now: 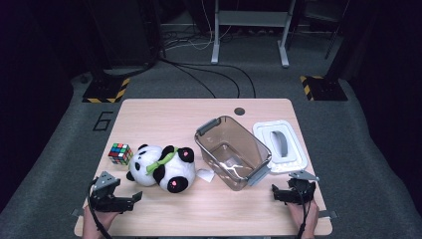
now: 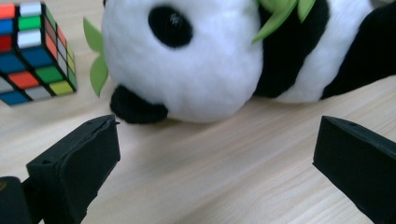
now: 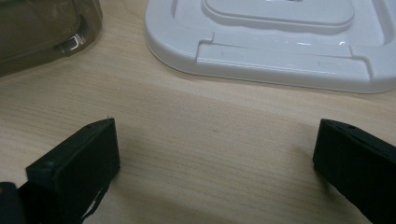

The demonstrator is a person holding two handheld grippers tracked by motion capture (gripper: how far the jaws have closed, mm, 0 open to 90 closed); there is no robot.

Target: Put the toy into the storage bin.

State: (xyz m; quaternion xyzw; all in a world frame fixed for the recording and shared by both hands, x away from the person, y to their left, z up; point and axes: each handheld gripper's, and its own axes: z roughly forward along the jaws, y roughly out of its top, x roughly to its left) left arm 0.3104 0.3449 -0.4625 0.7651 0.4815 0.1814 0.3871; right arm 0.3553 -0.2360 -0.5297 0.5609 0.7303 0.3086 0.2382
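We see the panda [image 1: 161, 168] lying on its side at the middle of the table [image 1: 164, 112], a green leaf bow across its chest. The left gripper [image 1: 130, 199] sits at its seven o'clock, near the front edge, jaws spread wide and holding nothing; in the left gripper view the panda [image 2: 196, 70] lies just beyond the jaw tips, not touching them. The cube [image 1: 120, 153] stands just beside the panda at its ten o'clock. At the panda's three o'clock stands the clear box [image 1: 232, 152], open on top, and a white lid [image 1: 281, 145] lies flat beside its far side. The right gripper [image 1: 276, 193] rests at the box's five o'clock, jaws wide apart over bare wood and holding nothing. On the floor at the table's ten o'clock we read a "6" [image 1: 103, 121].
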